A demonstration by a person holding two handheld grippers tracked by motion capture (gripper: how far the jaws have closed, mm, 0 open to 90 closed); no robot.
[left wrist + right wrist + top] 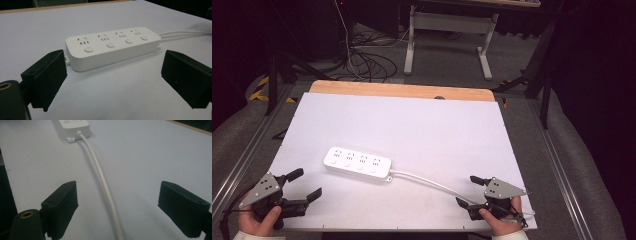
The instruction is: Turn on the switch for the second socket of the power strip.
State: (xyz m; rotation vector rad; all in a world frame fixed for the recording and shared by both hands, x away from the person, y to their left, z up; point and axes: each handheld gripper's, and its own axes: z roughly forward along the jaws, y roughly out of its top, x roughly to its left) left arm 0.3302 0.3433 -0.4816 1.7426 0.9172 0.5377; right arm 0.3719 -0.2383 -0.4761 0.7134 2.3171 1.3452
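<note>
On the white table point(422, 125), lower centre, the rigid, smooth power strip point(357, 163) likely suits a short-side grip; its cable point(427, 181) looks limp, and both the left gripper point(305, 185) and right gripper point(468, 190) gape empty.

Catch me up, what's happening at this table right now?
A person holds a two-jaw gripper in each hand at the near edge of a white table. A white power strip lies flat on it, its cable running toward the right gripper. That gripper's jaws are open with the cable running between them, not clamped. The left gripper is also open, aimed at the strip from short of it. Nothing is gripped yet.
</note>
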